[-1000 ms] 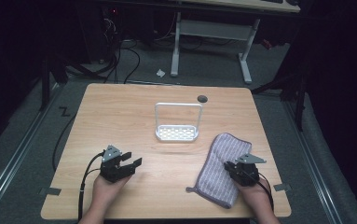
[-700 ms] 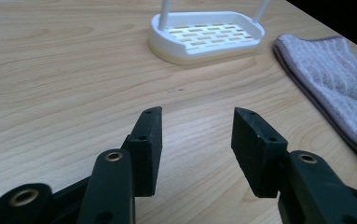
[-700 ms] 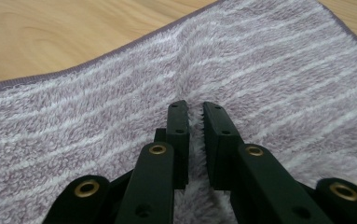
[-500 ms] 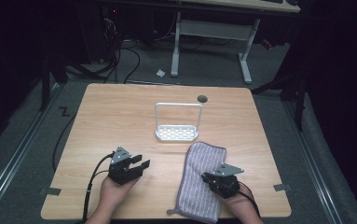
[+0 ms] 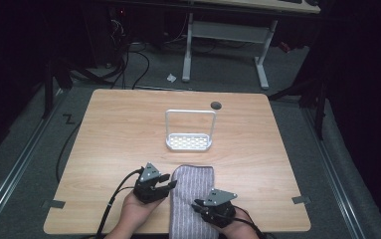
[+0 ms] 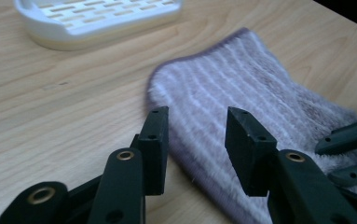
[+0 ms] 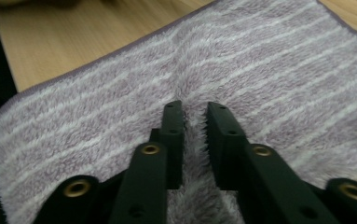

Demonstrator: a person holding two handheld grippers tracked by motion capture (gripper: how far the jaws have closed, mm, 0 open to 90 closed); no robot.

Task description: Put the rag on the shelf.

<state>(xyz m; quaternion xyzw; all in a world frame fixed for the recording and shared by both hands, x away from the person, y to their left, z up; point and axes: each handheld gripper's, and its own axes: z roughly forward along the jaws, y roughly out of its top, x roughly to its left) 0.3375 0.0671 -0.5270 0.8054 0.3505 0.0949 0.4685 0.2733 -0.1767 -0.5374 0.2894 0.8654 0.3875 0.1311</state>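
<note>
A purple striped towel [image 5: 192, 191] lies lengthwise at the table's front middle, its near end hanging over the front edge. My right gripper [image 5: 198, 205] is shut on a pinched ridge of the towel [image 7: 260, 60], with pile bunched between its fingers [image 7: 173, 135]. My left gripper [image 5: 171, 184] stands open at the towel's left border. In the left gripper view its open jaws [image 6: 197, 140] straddle that edge of the towel [image 6: 241, 88] without closing on it. The right gripper's jaws [image 6: 348, 140] show at that view's far right.
A white rack [image 5: 189, 142] with a tall wire handle stands at mid-table just beyond the towel, and its base [image 6: 97, 18] also appears in the left gripper view. A dark cable hole [image 5: 216, 105] sits near the far edge. Tape marks the front corners [image 5: 53, 203].
The right gripper has dragged the towel left from the front right to the front middle, straightening it. The left gripper has moved right until its open jaws reach the towel's left edge.
</note>
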